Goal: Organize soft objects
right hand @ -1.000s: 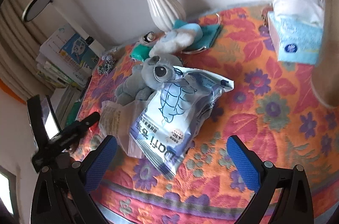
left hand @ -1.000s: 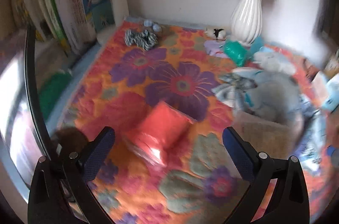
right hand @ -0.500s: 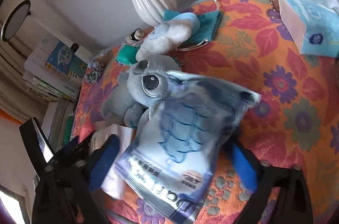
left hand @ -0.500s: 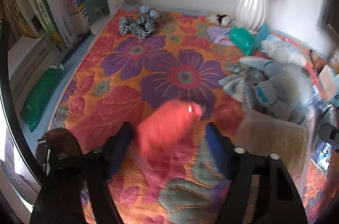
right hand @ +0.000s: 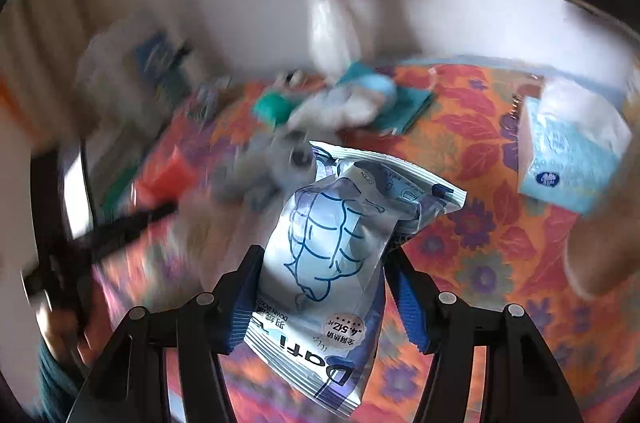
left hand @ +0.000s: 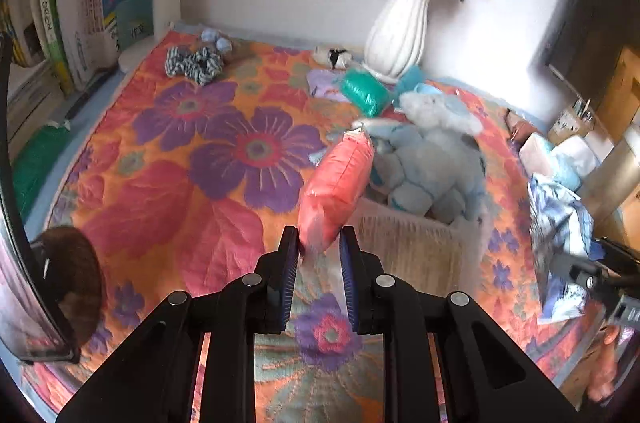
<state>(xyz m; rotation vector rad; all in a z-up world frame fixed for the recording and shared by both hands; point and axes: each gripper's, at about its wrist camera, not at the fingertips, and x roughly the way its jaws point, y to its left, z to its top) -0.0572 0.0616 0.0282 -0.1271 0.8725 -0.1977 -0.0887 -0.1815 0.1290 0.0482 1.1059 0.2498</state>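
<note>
vase (left hand: 400,27): 1 | red pouch (left hand: 336,183): 1 | blue-white bag (right hand: 340,255): 1 | tissue box (right hand: 568,155): 1

Bare floral cloth (left hand: 192,159) leftward; plush pile (left hand: 432,167) and vase (left hand: 400,35) rightward.

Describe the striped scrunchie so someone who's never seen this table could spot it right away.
Start at the row of upright books along the floral tablecloth. Just in front of them lies the scrunchie, a crumpled fabric ring. Only it has dark and pale stripes; the small puffs behind it are plain light blue.
</note>
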